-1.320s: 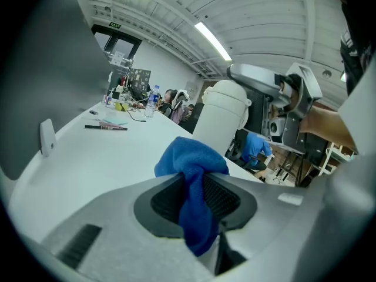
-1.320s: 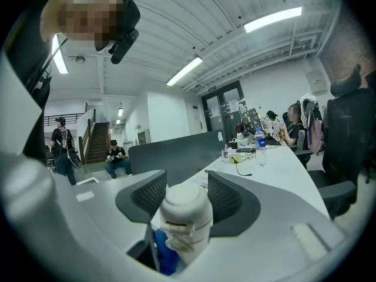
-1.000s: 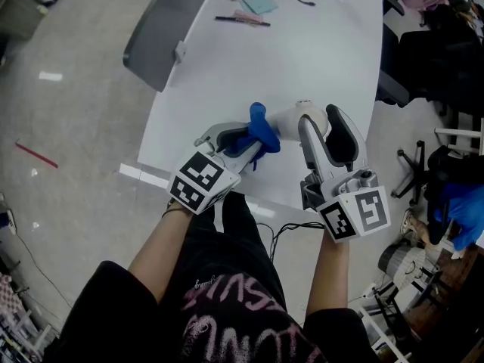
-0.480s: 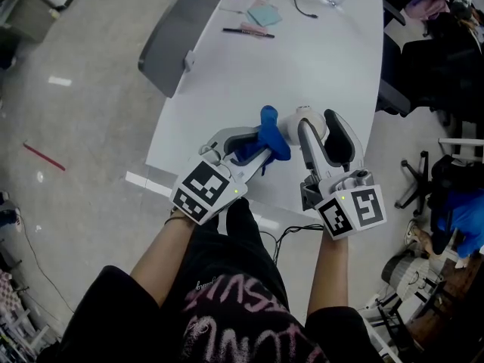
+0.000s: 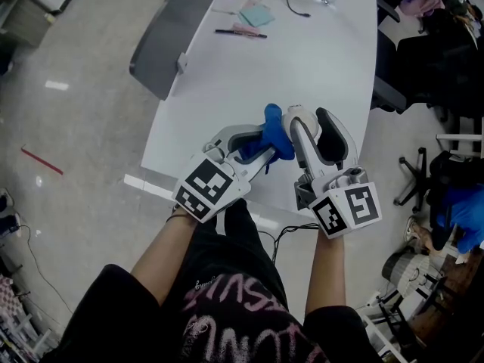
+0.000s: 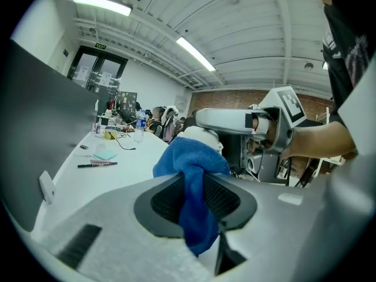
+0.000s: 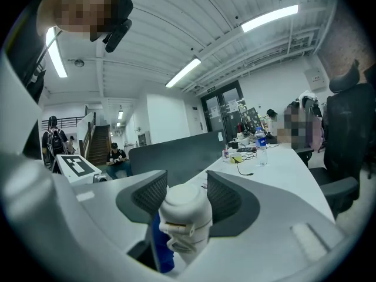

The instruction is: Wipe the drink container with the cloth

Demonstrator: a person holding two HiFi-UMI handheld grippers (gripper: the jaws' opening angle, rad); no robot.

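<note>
Office room with ceiling strip lights holds a long white table [image 5: 318, 59]. The right gripper [image 5: 305, 119] clamps the white plastic drink container [image 5: 297, 114] upright between its pads. Just left, the left gripper [image 5: 259, 145] pinches a blue cloth [image 5: 276, 133] that touches the container.

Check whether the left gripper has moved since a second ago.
Yes. Against the drink container held by the right gripper, the left gripper has carried its blue cloth closer, right beside its side.

Grey left tongs [image 5: 259, 141], right tongs [image 5: 307, 121]; black short-sleeved shirt [image 5: 121, 308], pink lettering [image 5: 227, 312].
</note>
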